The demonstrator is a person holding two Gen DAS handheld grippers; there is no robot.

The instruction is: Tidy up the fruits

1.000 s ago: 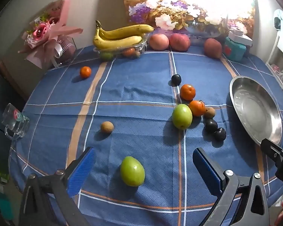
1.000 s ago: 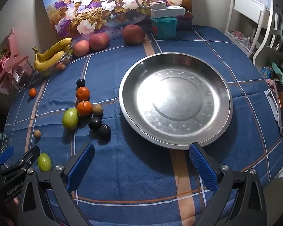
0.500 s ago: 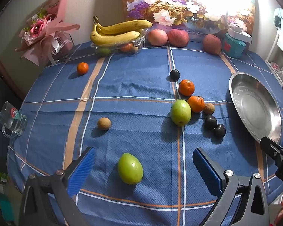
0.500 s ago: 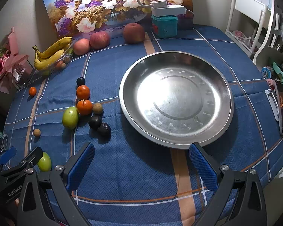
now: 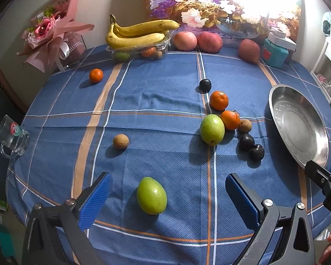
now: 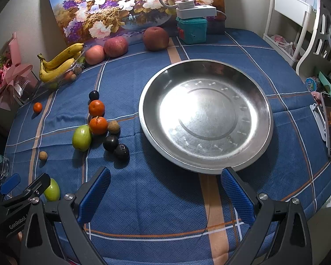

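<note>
My left gripper (image 5: pixel 168 195) is open, its blue pads either side of a green fruit (image 5: pixel 151 195) lying on the blue tablecloth, not touching it. A second green fruit (image 5: pixel 211 129), two oranges (image 5: pixel 219 100), dark plums (image 5: pixel 246 141) and a brown fruit (image 5: pixel 245 125) cluster mid-table. A lone orange (image 5: pixel 96 75) and a brown fruit (image 5: pixel 121 141) lie to the left. My right gripper (image 6: pixel 165 190) is open and empty, just in front of an empty steel bowl (image 6: pixel 260 114). The near green fruit also shows in the right wrist view (image 6: pixel 52 189).
Bananas on a clear box (image 5: pixel 139 42), apples (image 5: pixel 185 40) and a teal box (image 5: pixel 275 53) line the back edge by a flower painting. A pink bouquet (image 5: pixel 53 35) stands back left. A glass mug (image 5: pixel 12 135) sits at the left edge. A phone (image 6: pixel 330 125) lies far right.
My left gripper has moved slightly forward toward the near green fruit, which now sits further between the pads. The right gripper has barely moved.
</note>
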